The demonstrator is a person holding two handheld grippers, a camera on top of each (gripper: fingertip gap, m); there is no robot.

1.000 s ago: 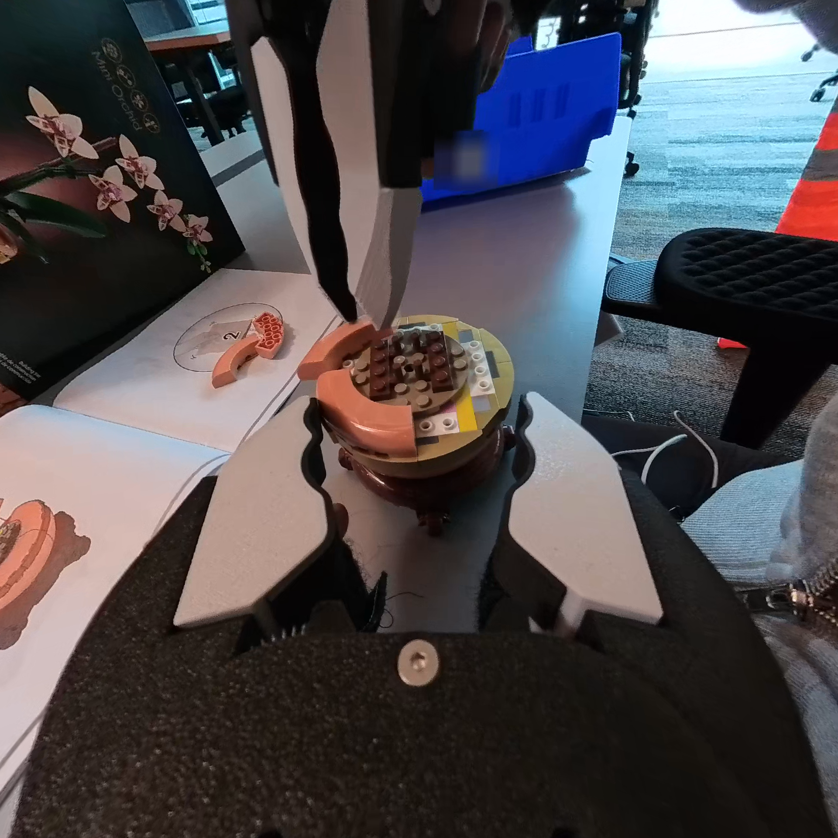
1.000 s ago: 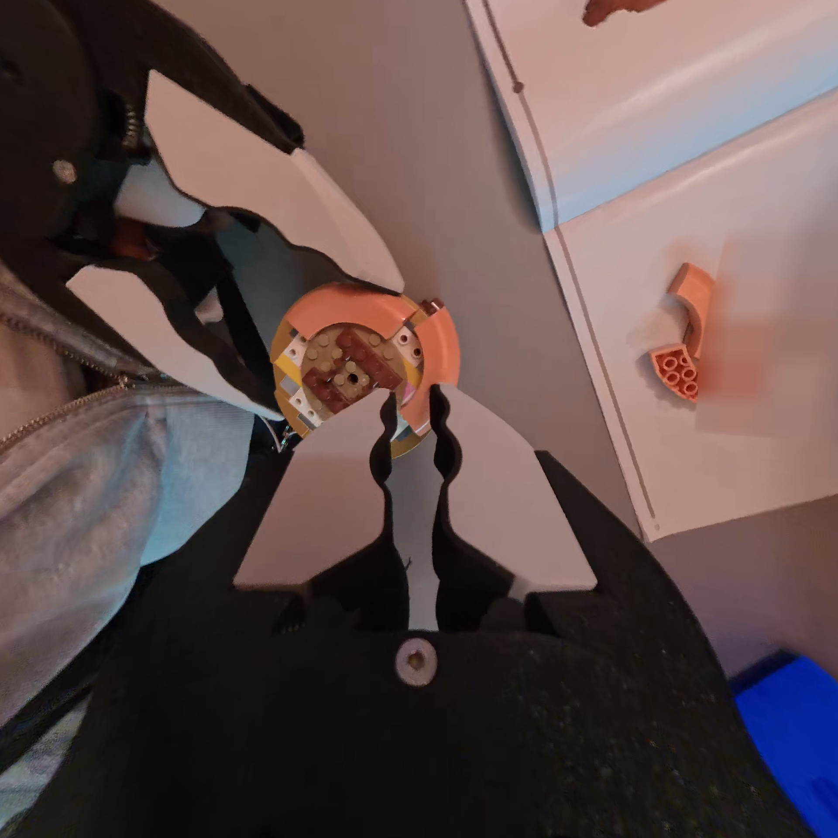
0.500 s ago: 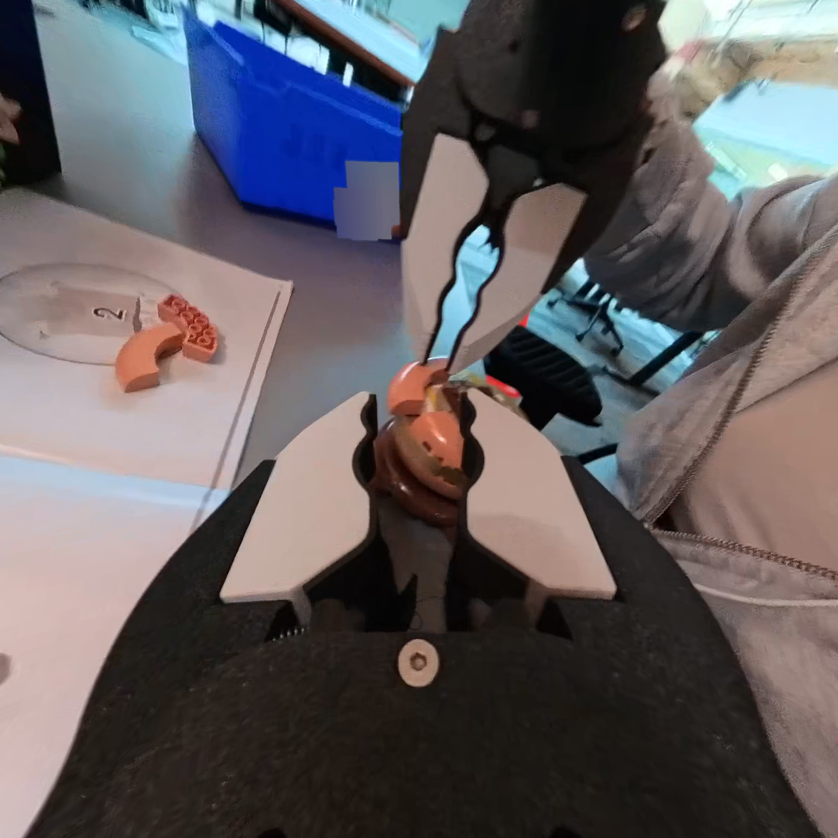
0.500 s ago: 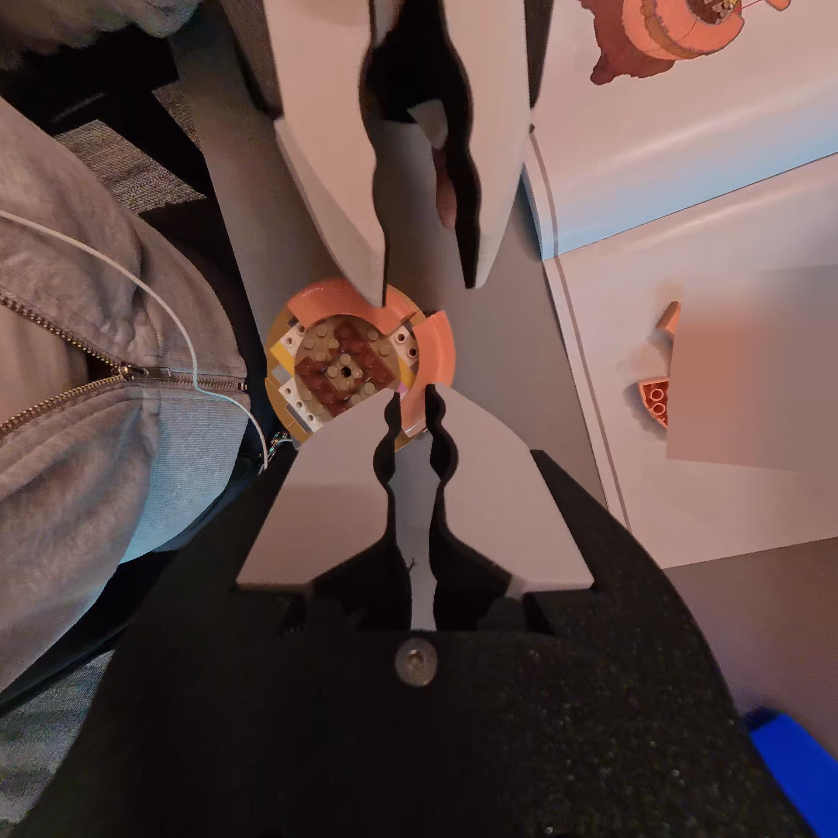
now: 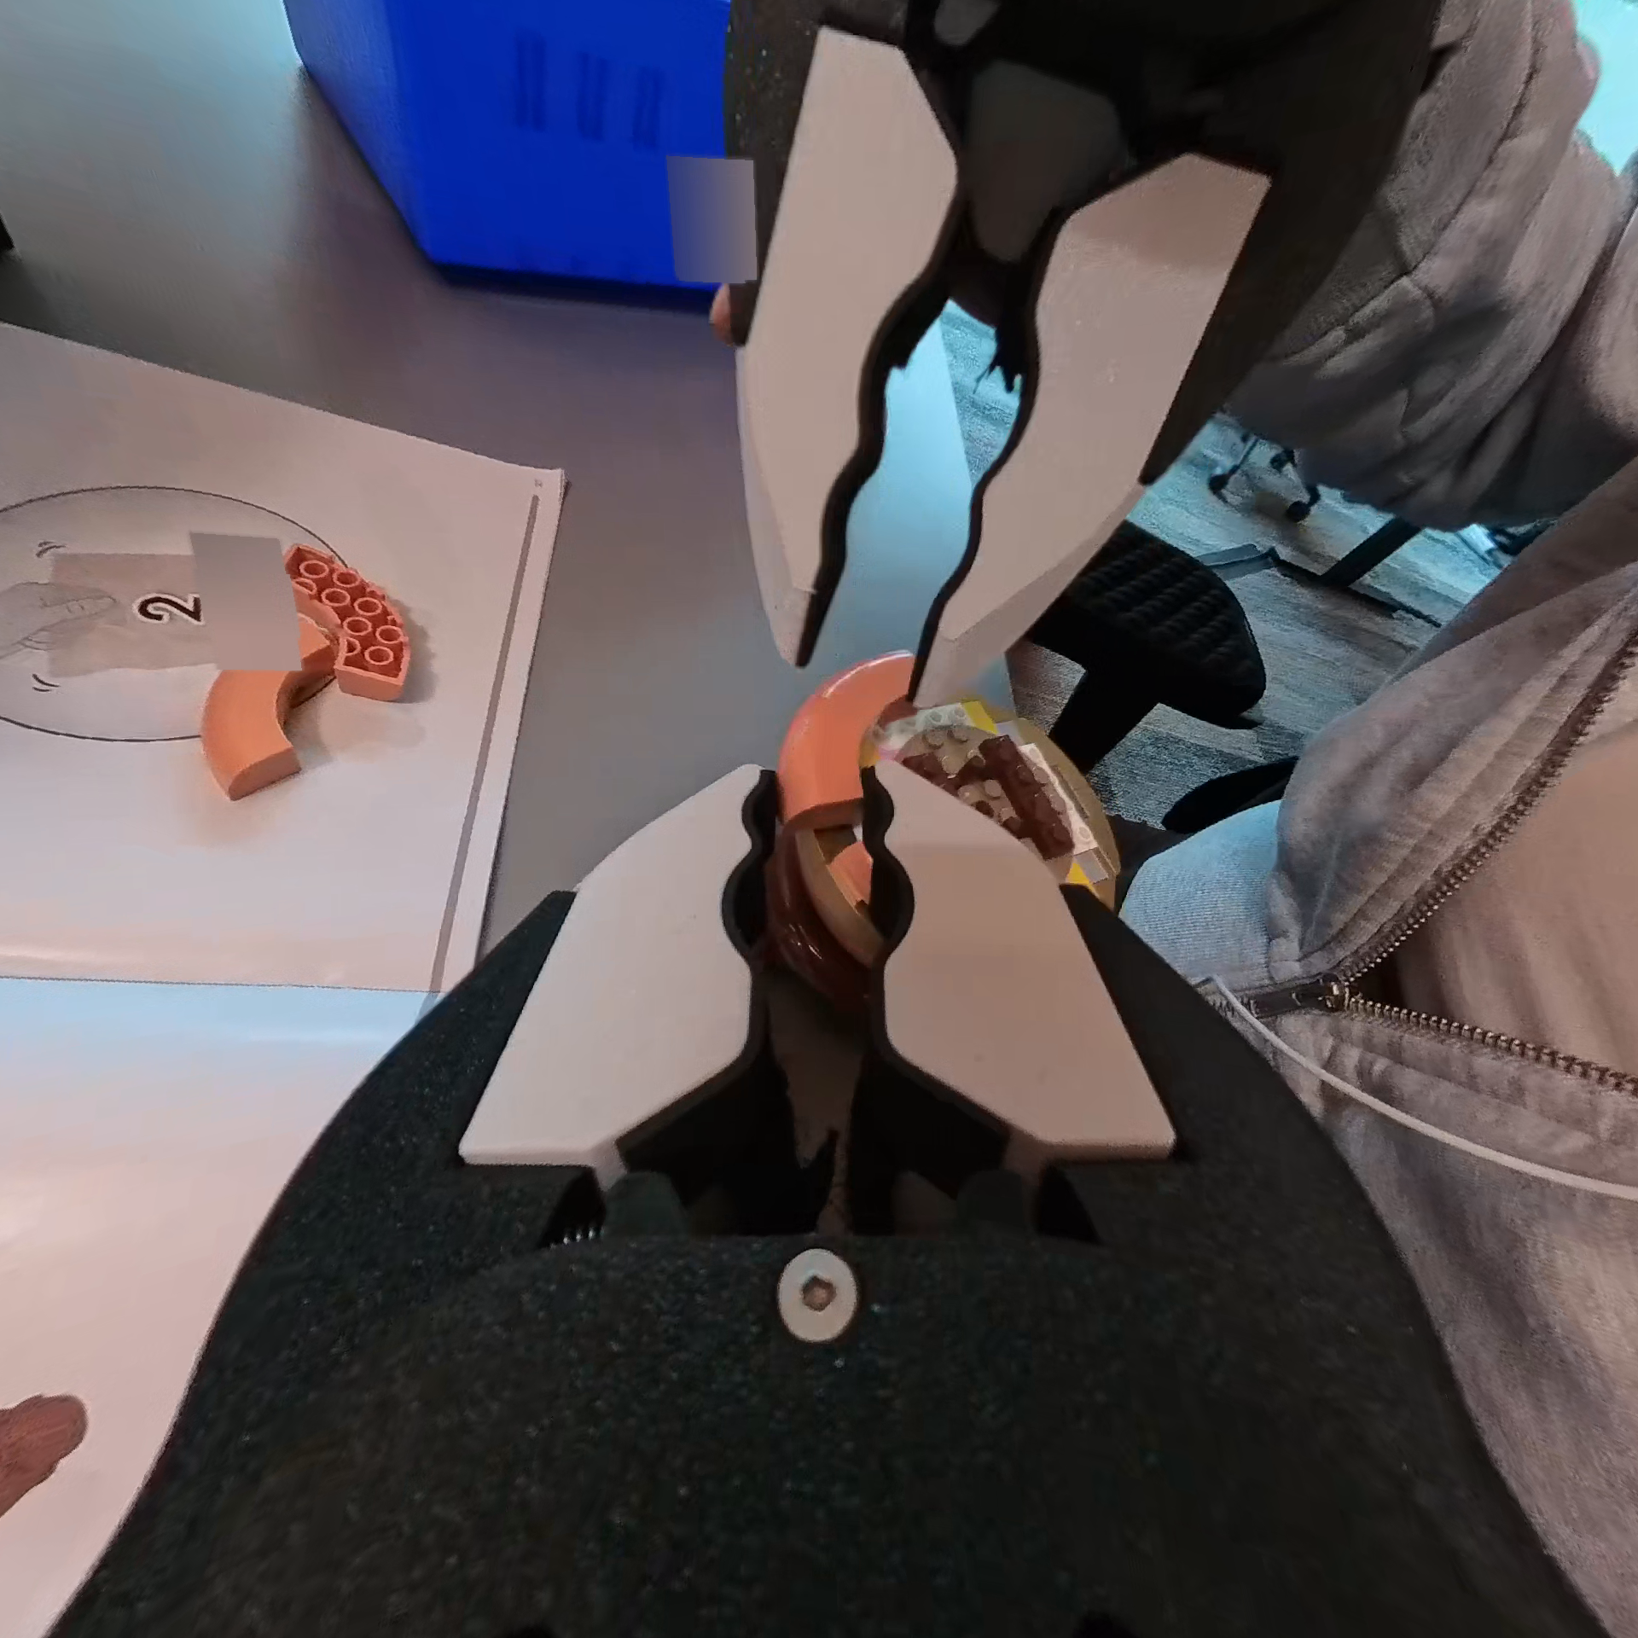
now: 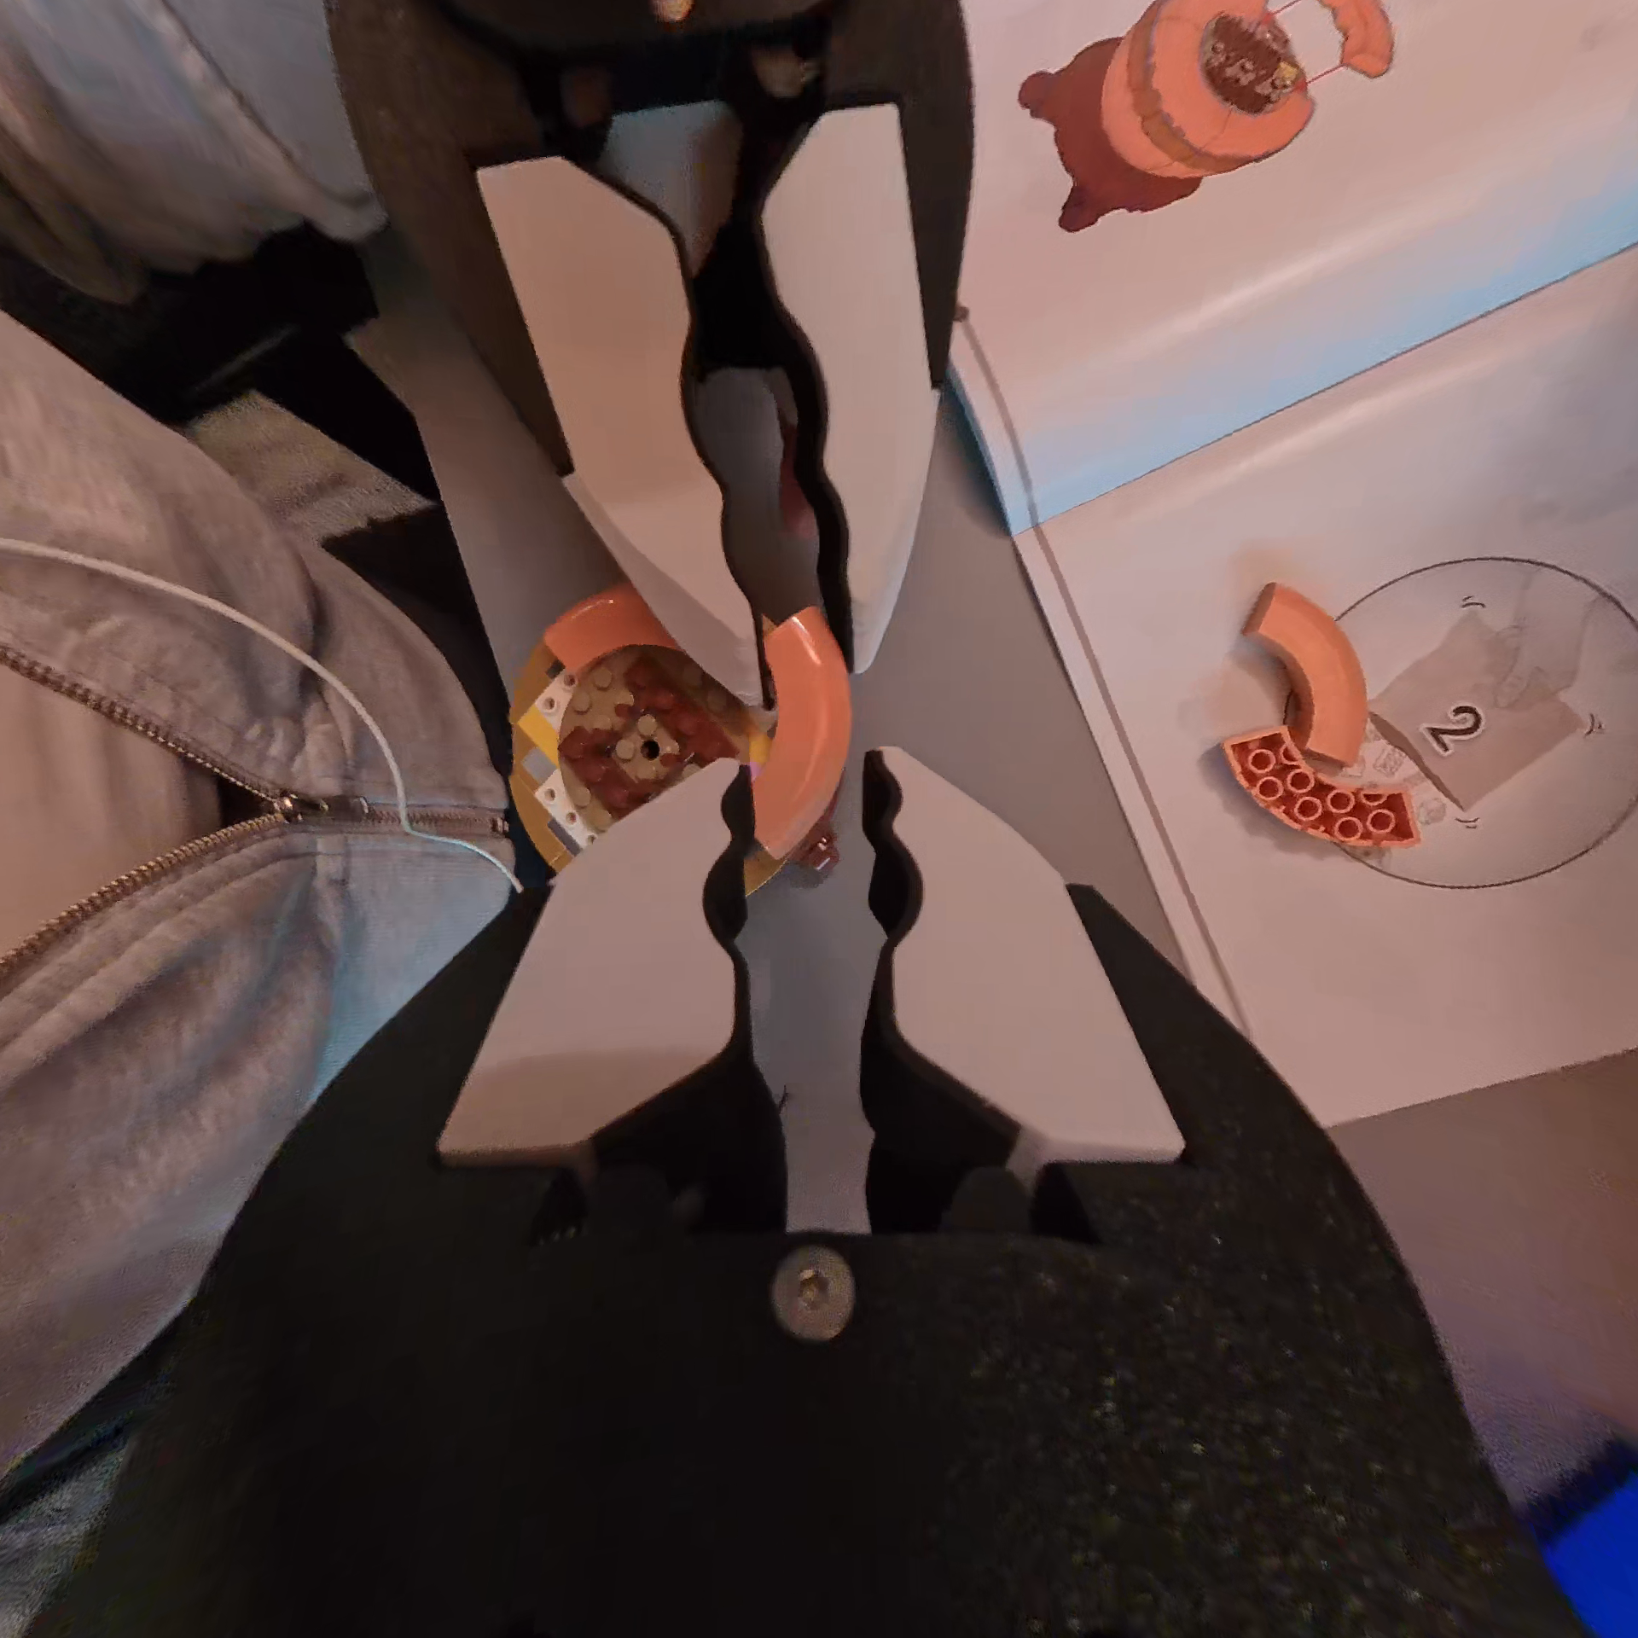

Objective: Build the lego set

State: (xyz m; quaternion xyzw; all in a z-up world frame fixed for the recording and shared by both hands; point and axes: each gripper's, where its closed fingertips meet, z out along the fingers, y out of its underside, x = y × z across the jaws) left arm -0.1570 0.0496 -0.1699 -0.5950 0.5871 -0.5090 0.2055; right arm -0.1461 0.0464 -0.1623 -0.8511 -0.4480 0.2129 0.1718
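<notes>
While both grippers are meeting at frame centre:
Round lego pot (image 5: 975, 798): one, tilting studs-up toward the right, off the table.
Left gripper (image 5: 820, 798): clamping the pot's rim.
Right gripper (image 6: 802, 771): jaws parted, straddling a fitted arch (image 6: 802, 736).
Salmon arches: two fitted, two loose (image 5: 301, 674) at left, on the booklet (image 5: 399, 842).

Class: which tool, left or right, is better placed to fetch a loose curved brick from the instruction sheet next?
Probably right: the left tool is shut on the round model, holding it; the right tool is open, so free to go.
</notes>
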